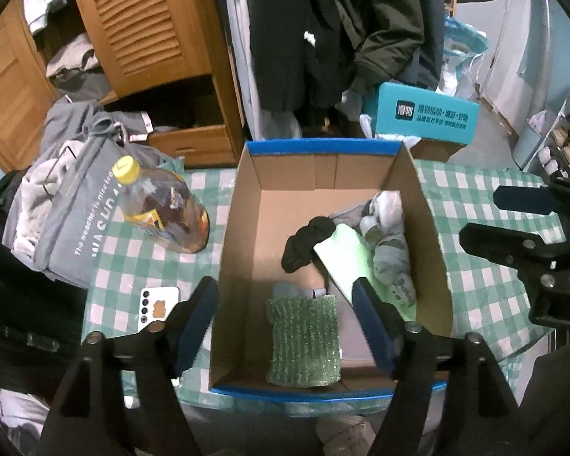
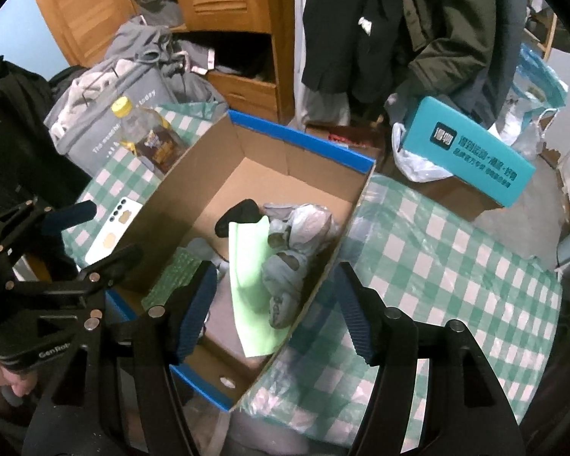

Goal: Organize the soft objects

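A cardboard box with a blue rim (image 1: 315,146) stands open on the green checked table. Inside lie a green bubble-wrap pad (image 1: 304,342), a black sock (image 1: 307,241), a pale green sheet (image 1: 342,258) and a grey patterned cloth (image 1: 389,243). My left gripper (image 1: 285,326) hangs open above the box's near end, with the bubble-wrap pad below it and untouched. My right gripper (image 2: 275,309) is open too, its fingers either side of the box's right wall (image 2: 334,258), above the pale green sheet (image 2: 250,277) and grey cloth (image 2: 285,266). Neither holds anything.
A yellow-capped bottle (image 1: 163,209) and a white phone (image 1: 157,307) lie left of the box, beside a grey bag of clothes (image 1: 68,209). A teal box (image 1: 425,117) stands behind. Hanging coats (image 1: 323,30) and a wooden wardrobe (image 1: 140,22) fill the back.
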`<state>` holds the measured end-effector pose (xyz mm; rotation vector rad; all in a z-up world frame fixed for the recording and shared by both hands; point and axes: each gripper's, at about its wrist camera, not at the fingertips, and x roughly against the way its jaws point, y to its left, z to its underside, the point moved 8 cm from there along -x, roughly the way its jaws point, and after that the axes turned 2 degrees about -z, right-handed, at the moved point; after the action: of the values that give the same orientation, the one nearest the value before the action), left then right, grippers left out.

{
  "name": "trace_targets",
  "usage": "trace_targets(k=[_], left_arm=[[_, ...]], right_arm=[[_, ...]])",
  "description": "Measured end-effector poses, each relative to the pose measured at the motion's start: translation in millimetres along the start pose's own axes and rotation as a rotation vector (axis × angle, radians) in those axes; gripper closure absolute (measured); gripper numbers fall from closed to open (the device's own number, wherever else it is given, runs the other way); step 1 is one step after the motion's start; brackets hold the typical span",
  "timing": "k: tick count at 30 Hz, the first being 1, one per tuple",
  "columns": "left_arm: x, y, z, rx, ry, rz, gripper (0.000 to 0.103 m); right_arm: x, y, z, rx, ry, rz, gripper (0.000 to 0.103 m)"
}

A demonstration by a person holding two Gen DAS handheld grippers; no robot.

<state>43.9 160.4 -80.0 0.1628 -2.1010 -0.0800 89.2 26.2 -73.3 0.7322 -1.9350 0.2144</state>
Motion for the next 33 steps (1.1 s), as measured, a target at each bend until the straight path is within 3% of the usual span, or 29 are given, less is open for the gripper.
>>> trace_targets(k=[8, 12, 17, 33], left_arm=[[22.2, -7.7, -6.0, -0.019, -0.040, 0.006, 0.020], [33.8, -14.8, -8.1, -0.037, -0.066, 0.010, 0.011], [36.2, -23.4, -6.4, -0.058, -0.059, 0.002, 0.007], [45.3, -56.2, -9.6, -0.114, -0.065, 0.024, 0.006]], right_arm=[[29.5, -6.5, 11.1, -0.006, -0.051, 0.005, 0.039], [42.9, -14.0, 18.2, -0.019, -0.067, 0.018, 0.039], [59.8, -22.0, 23.7, -0.043, -0.097, 0.016, 0.038], [74.5, -54.6, 39.9, -0.104, -0.139, 0.035, 0.038]])
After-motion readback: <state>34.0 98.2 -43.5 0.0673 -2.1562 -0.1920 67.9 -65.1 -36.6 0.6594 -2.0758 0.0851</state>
